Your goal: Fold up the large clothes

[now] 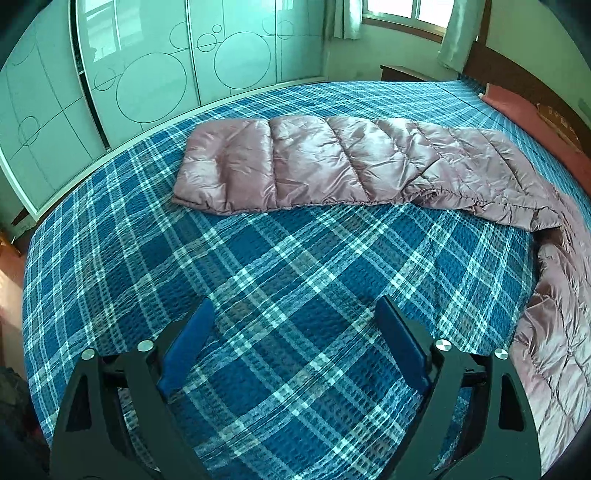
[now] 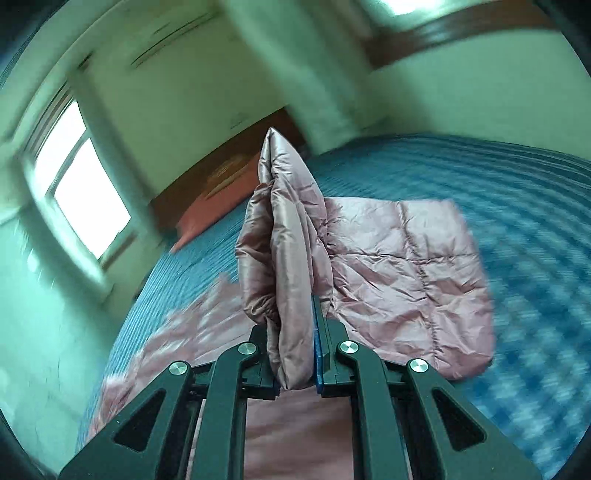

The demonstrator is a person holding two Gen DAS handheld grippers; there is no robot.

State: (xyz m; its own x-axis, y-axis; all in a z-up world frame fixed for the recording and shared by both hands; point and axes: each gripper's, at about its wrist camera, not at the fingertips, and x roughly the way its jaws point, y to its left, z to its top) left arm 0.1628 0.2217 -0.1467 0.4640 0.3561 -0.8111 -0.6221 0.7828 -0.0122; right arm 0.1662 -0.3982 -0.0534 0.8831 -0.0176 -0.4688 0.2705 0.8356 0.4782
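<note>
— Where's the jacket?

— The pink quilted jacket (image 1: 314, 166) lies on the blue plaid bedspread (image 1: 277, 295), stretched across the far half of the bed in the left wrist view, its left end flat and squared. The right part curves nearer along the bed's right edge. In the right wrist view a bunched fold of the jacket (image 2: 284, 266) stands upright, lifted off the cover, with the rest spread flat behind it to the right.

— What's holding that fold?

— The right gripper (image 2: 297, 354). Its jaws are closed tight on the fabric — the puffy cloth fills the gap between them, with a blue pad showing on the right side.

— And the other tool?

— The left gripper (image 1: 295, 317) hovers over bare bedspread on the near side, jaws spread wide, nothing between the blue pads (image 1: 400, 343). It sits well apart from the jacket.

— Around the bed?

— Pale wardrobe doors (image 1: 155, 81) with circle patterns on the far left, a curtained window (image 1: 402, 11) at the far right, and a reddish pillow (image 1: 517, 107) by the wooden headboard (image 1: 524, 77). The right wrist view is blurred toward its edges.
</note>
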